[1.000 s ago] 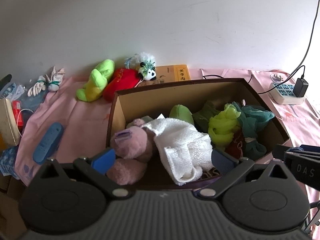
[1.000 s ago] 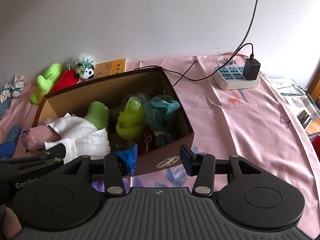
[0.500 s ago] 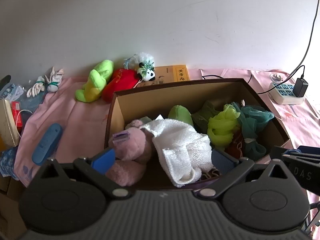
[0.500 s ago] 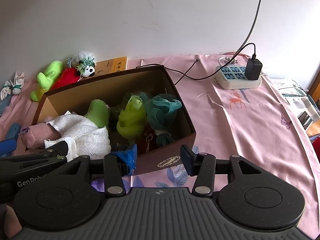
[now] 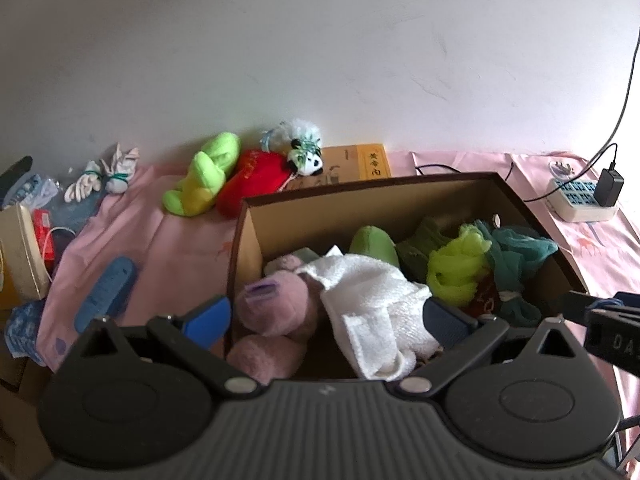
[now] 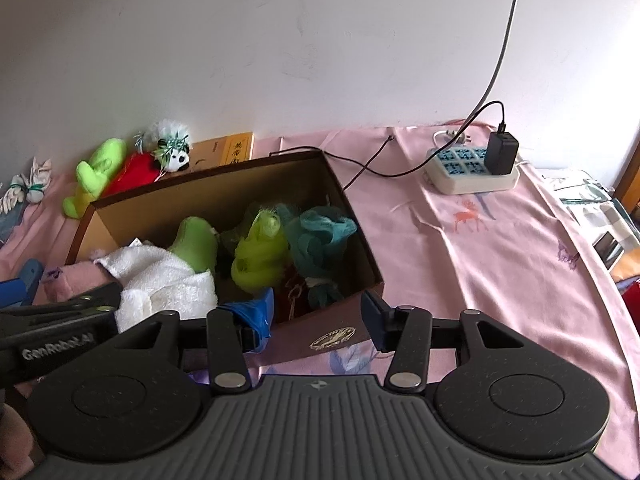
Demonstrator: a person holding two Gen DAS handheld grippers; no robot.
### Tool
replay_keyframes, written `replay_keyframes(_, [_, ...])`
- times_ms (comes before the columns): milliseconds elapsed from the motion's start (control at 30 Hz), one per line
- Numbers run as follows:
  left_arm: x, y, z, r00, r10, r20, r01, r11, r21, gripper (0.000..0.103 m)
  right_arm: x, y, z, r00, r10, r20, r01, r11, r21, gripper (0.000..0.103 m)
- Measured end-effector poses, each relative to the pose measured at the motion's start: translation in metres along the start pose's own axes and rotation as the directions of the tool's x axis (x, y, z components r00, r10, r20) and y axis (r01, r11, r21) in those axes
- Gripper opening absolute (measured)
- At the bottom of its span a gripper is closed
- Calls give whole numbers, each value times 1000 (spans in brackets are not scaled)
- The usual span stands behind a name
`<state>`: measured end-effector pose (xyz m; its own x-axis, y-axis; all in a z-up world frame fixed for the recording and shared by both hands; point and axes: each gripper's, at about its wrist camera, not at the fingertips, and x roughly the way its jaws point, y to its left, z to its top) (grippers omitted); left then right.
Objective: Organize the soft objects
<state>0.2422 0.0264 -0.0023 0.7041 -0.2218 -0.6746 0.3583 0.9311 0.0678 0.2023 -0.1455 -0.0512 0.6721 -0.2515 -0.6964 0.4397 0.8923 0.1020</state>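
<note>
towel in box, toys seemingly behind

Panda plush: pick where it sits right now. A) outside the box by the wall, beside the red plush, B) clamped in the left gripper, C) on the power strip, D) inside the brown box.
A: the panda plush lies against the wall next to the red plush, behind the brown box and outside it.

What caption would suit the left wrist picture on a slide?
Open left gripper hovers over a brown box of soft things, white towel on top; plush toys wait by the wall.
</note>
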Motion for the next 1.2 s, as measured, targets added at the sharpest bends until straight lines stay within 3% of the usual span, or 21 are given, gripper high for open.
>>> replay_keyframes(1200, [8, 5, -5, 998, 22, -52, -24, 999, -23, 102, -2, 5, -3, 999, 48, 1, -48, 999, -15, 34])
